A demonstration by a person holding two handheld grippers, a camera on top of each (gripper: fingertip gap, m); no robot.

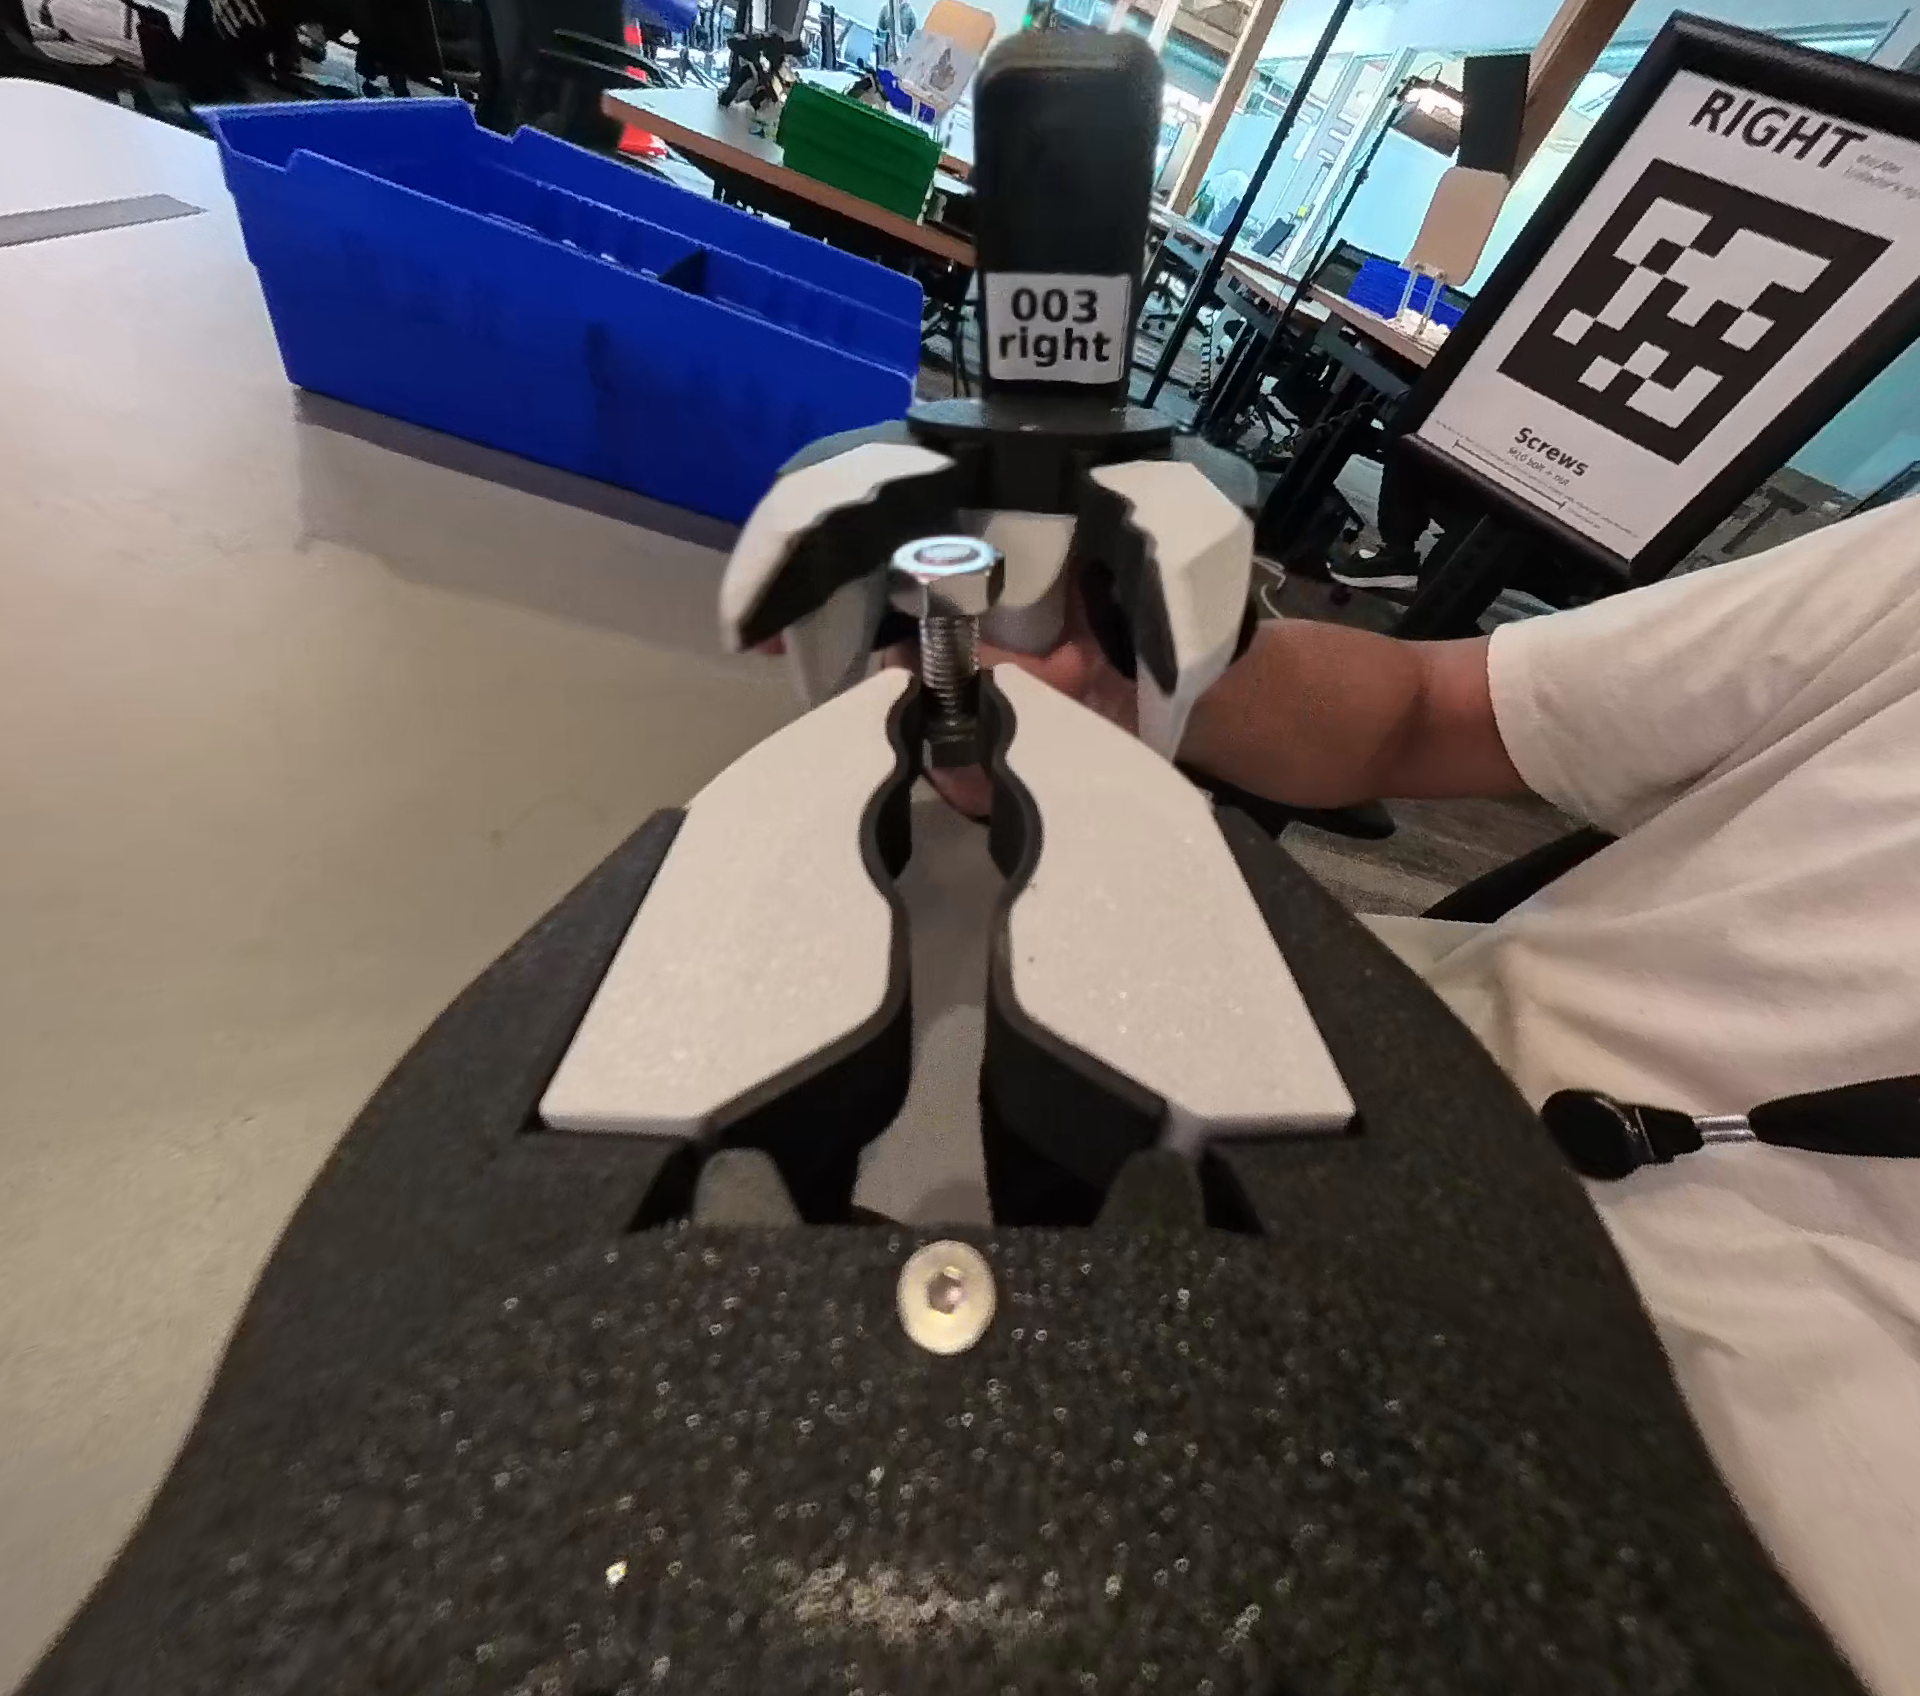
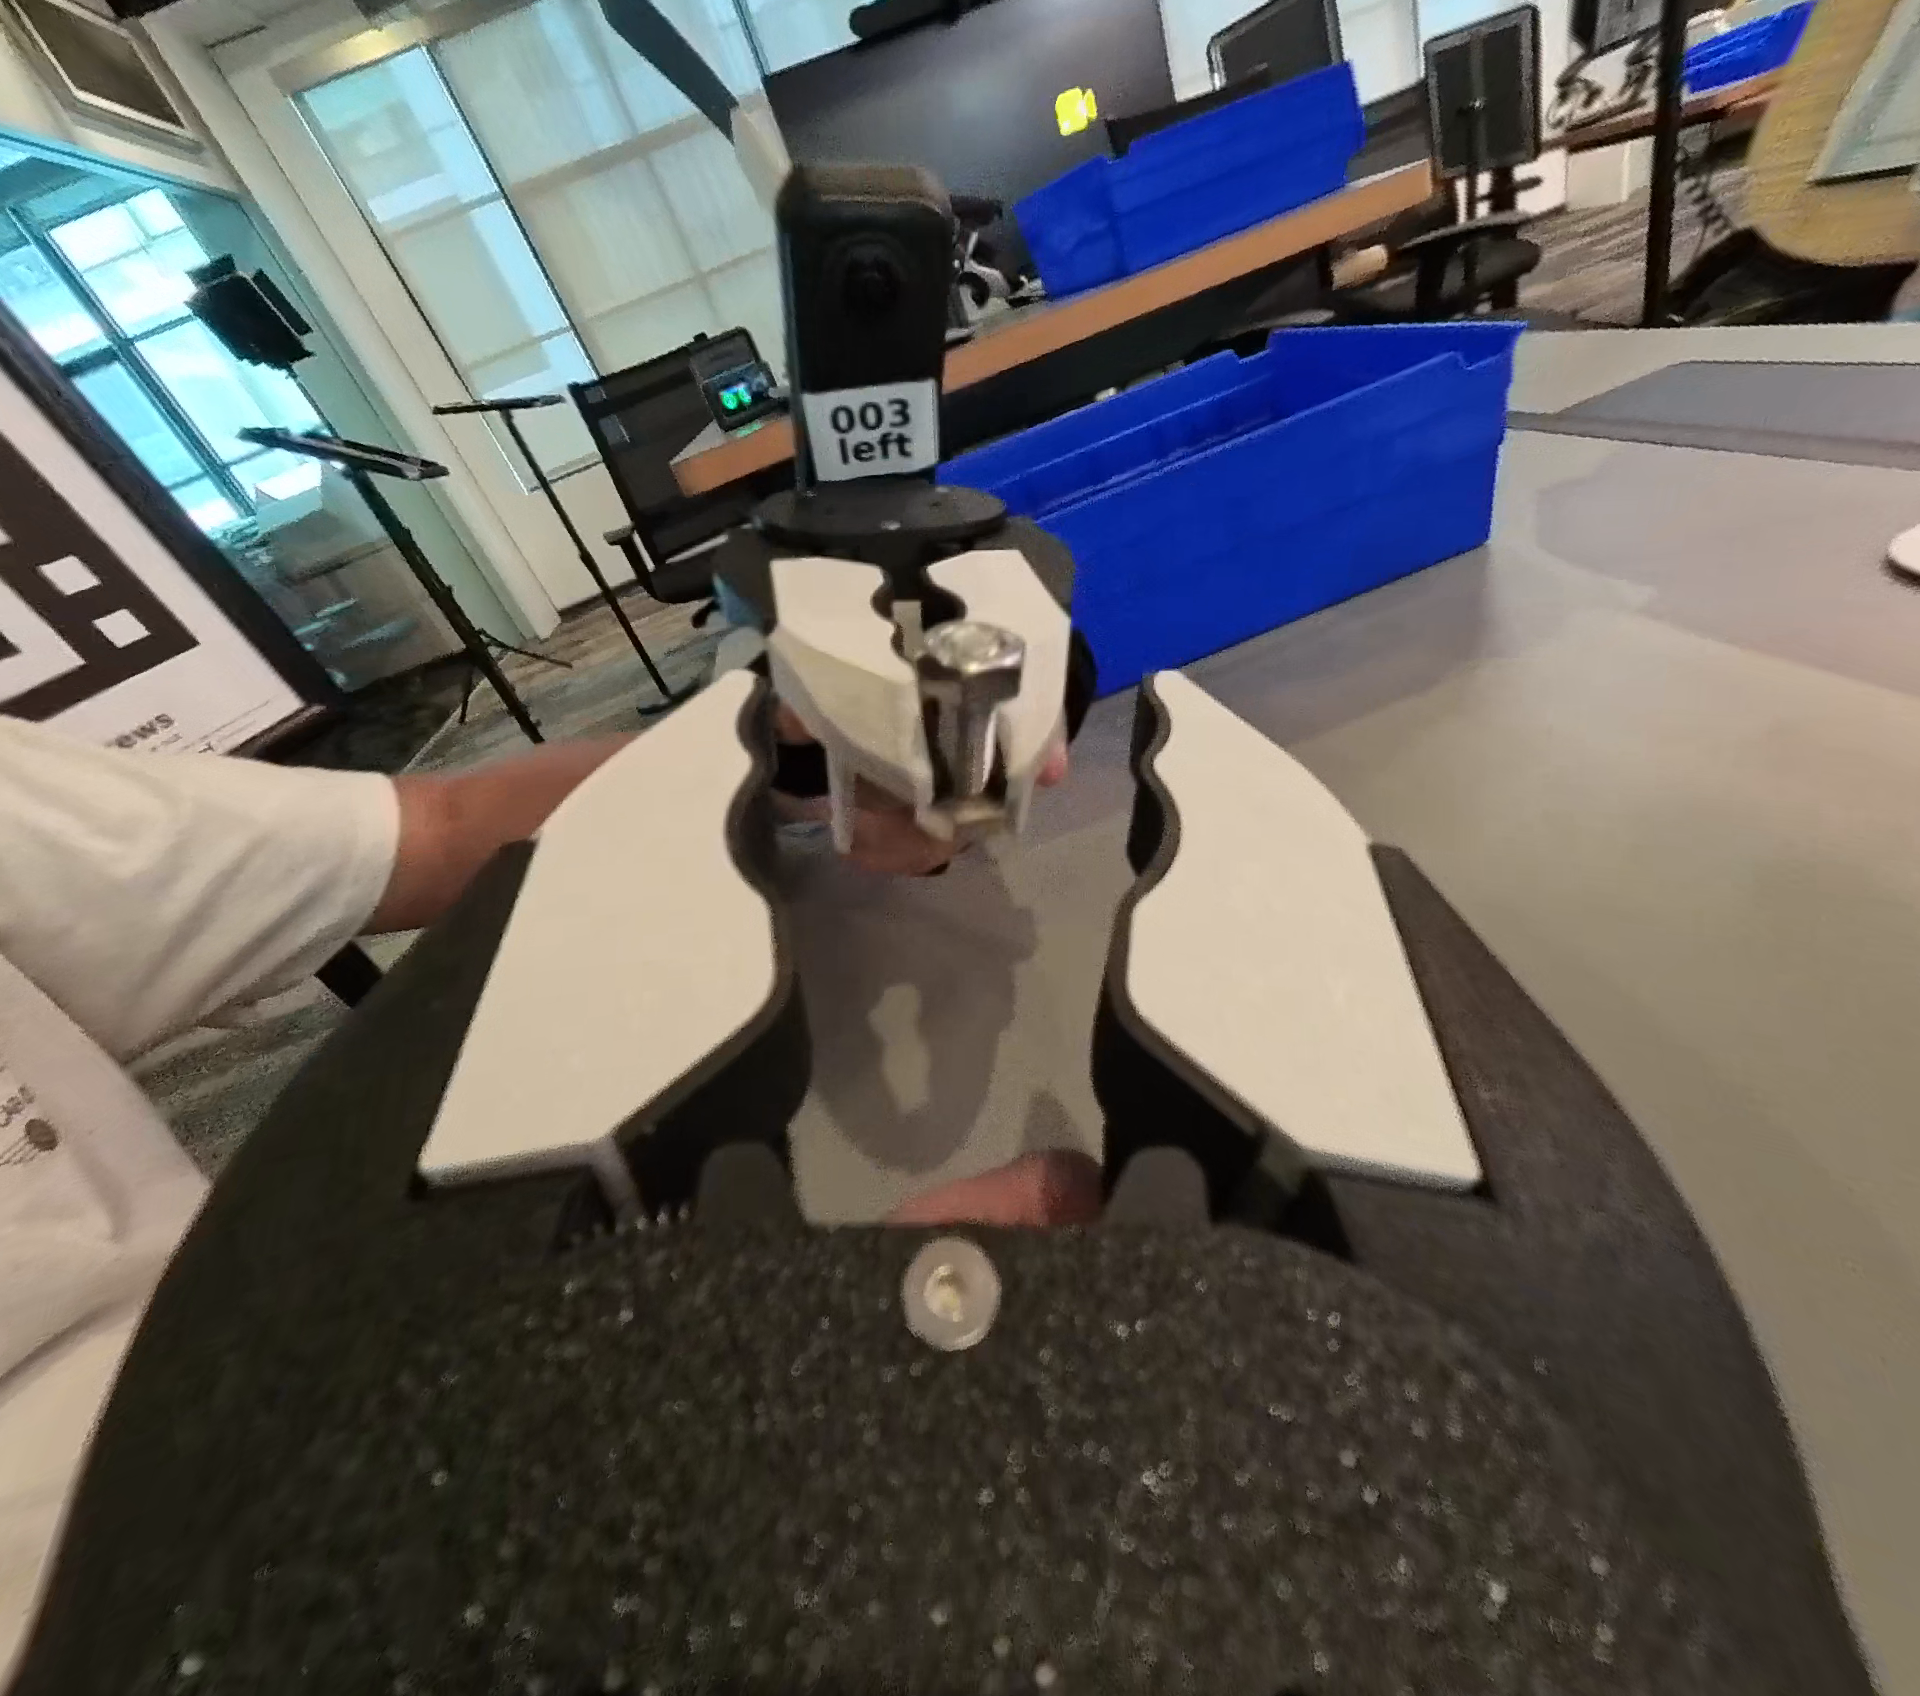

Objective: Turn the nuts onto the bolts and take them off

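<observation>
At frame centre the left gripper (image 1: 951, 737) pinches an upright bolt (image 1: 943, 628) by its lower nut (image 1: 948, 751), the right gripper (image 2: 940, 742) gapes wide facing it, and a blue bin (image 1: 540, 296) sits upper left on the grey worktop (image 1: 260, 711).

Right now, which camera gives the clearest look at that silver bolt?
The left wrist view: the bolt stands sharp, head up, threads bare. The right wrist view shows it farther off, blurrier, partly hidden by gripper fingers.
</observation>
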